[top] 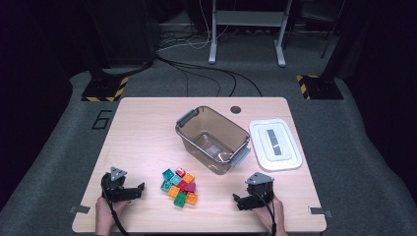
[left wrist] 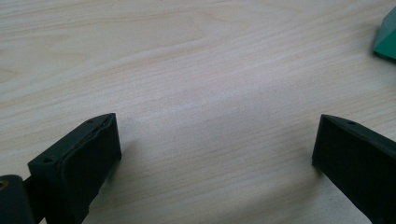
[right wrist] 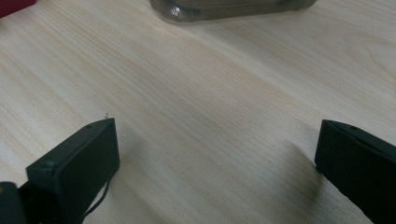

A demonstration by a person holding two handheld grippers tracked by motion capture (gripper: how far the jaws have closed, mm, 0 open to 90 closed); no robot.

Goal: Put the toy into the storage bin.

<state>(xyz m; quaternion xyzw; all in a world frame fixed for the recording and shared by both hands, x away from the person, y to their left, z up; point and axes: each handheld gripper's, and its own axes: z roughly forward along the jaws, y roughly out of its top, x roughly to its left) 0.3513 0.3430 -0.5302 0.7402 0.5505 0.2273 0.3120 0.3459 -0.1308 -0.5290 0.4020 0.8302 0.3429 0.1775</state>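
Left hand-held gripper (top: 139, 189) wide open, empty | right hand-held gripper (top: 239, 201) likewise (on bare table (top: 142, 128)) | toy bricks (top: 179, 187) between them.

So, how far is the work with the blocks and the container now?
Done: the white lid is off and lies right of the clear container, which has no blocks in it. In hand: nothing; the left gripper and right gripper rest open on the table, either side of the coloured blocks. Left: probably every block must still go in.
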